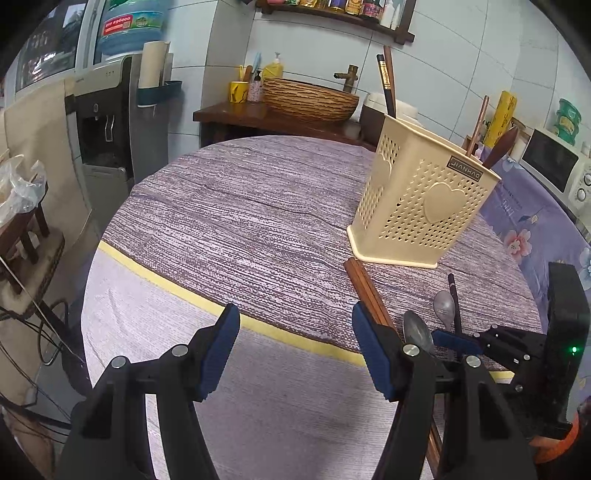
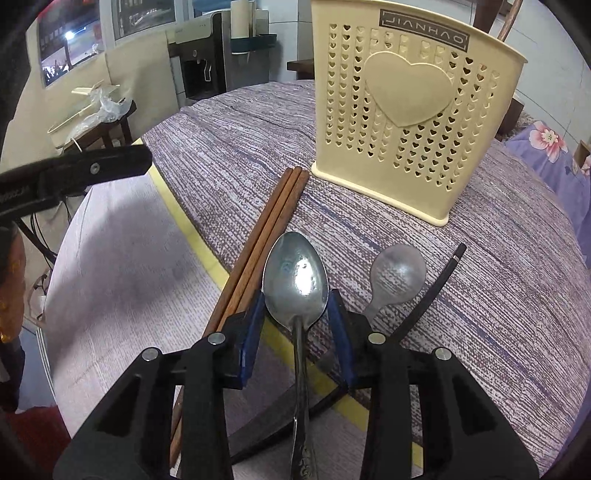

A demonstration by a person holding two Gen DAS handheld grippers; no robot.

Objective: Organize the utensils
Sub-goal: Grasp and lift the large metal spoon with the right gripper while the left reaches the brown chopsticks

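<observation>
The right gripper [image 2: 297,325] brackets a steel spoon [image 2: 295,277], apparently not yet clamped, beside wooden chopsticks [image 2: 269,221]; the left gripper [image 1: 295,354] gapes wide.

"JIANHAO" upside down on cream utensil holder [image 2: 413,122], red digits on blue water jug label [image 1: 125,24] unreadable

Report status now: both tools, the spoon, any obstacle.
Left tool open, empty. Right tool open, straddling large metal spoon, no grip yet. Wooden chopsticks close beside. Utensil holder ahead, path free.

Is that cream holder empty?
No. The holder stands upright with chopsticks and a wooden spoon poking out of its top.
</observation>
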